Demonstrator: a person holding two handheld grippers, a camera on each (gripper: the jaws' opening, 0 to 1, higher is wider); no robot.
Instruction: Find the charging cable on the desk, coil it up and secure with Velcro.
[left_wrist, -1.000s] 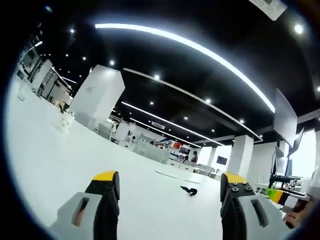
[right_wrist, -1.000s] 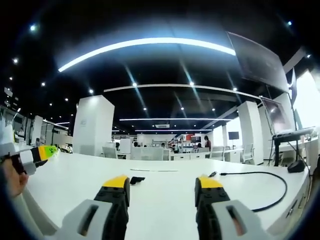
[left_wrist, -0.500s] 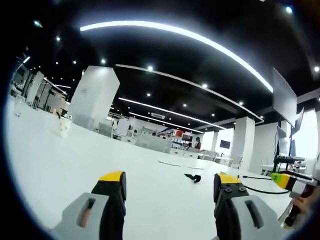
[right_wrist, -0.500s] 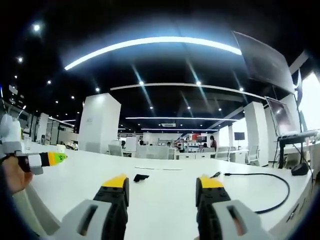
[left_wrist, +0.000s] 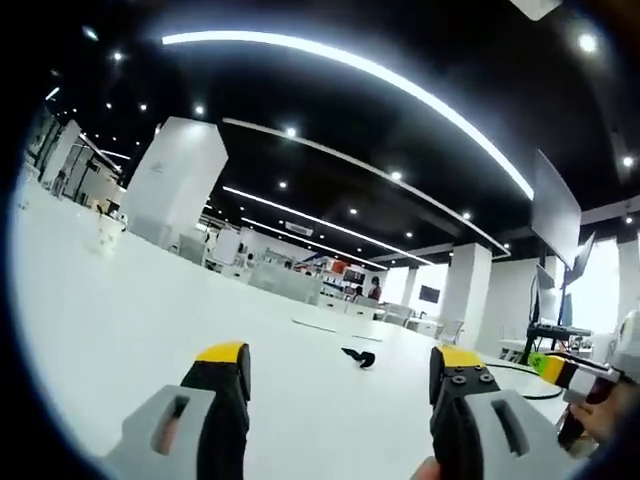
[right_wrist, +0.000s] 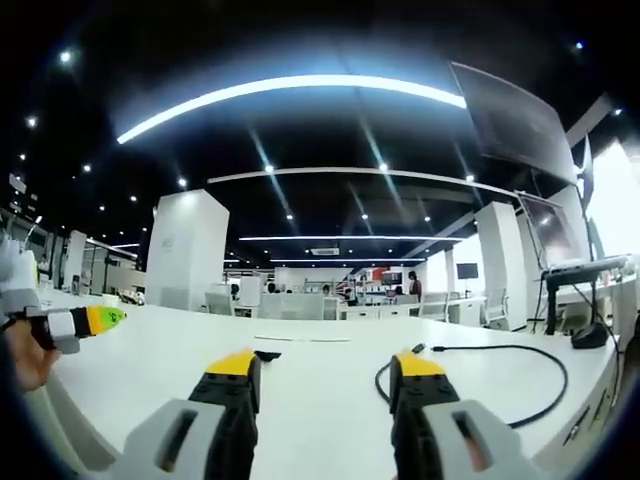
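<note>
Both claws hover low over a broad white counter (right_wrist: 300, 375) in a large open office with a dark ceiling and long strip lights.

In the right gripper view, the right claw (right_wrist: 325, 372) stands wide, its yellow-tipped jaws well apart with nothing between them. The black charging cable (right_wrist: 545, 385) lies on the counter toward its right edge, curving in a loose open loop; one end with a small plug points toward the middle of the counter, and a bend of the cable passes just behind the right jaw's tip. A small black Velcro strap (right_wrist: 268, 355) lies farther out near the middle of the counter, well apart from the cable loop. The left claw (right_wrist: 98, 320) comes in from the left, held in a hand (right_wrist: 20, 362).

In the left gripper view, the left claw (left_wrist: 340, 362) is likewise wide and holds nothing. The Velcro strap (left_wrist: 357, 356) lies on the counter (left_wrist: 130, 310) ahead, between the jaws. The right claw (left_wrist: 552, 368) enters at the right edge, and part of the cable (left_wrist: 520, 368) shows as a thin dark line beside it.
</note>
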